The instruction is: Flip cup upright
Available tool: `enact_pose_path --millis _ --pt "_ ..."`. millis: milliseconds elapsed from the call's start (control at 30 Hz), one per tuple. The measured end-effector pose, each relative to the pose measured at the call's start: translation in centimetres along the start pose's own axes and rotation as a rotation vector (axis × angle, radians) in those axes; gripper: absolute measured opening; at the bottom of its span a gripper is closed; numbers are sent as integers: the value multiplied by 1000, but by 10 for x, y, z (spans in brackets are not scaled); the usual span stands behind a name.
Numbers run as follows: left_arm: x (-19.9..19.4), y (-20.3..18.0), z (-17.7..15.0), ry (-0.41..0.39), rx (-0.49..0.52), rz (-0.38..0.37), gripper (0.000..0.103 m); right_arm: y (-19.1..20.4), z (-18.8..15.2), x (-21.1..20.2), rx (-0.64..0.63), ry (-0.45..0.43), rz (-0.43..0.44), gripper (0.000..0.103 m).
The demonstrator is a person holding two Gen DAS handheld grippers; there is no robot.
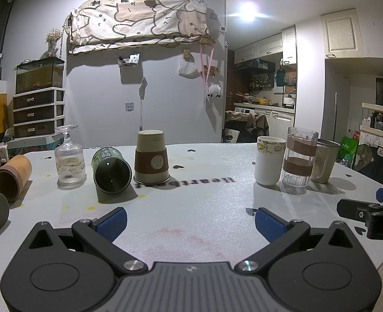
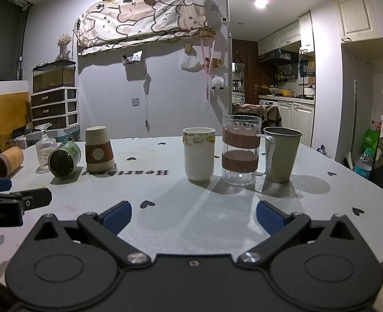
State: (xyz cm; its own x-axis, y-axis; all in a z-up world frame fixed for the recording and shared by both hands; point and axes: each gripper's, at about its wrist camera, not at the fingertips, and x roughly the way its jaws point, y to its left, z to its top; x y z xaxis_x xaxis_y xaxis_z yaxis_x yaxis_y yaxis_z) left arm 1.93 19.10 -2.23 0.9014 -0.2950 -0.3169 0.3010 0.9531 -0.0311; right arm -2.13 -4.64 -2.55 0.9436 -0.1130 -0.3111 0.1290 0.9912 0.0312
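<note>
Holding both tools low over the white desk point(image 1: 204, 208), nothing between the fingers. Left tool point(image 1: 190, 223) spread apart, aimed at the paper cup point(image 1: 151, 157), which stands mouth-down near mid-desk, brown sleeve around it. Just beside it on its left, a green tin point(image 1: 110, 171) lies on its side, touching or nearly so. Beyond: inverted glass goblet point(image 1: 69, 158), wooden cup point(image 1: 12, 176) on its side. My right tool point(image 2: 194, 217) also apart, facing three upright vessels: white mug point(image 2: 198, 153), clear glass mug point(image 2: 241, 150), metal tumbler point(image 2: 282, 153).
</note>
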Motion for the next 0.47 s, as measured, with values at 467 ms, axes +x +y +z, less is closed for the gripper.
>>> enact_pose_path --millis 467 --pt "0 1 0 1 -1 1 103 -1 0 0 -1 0 -1 103"
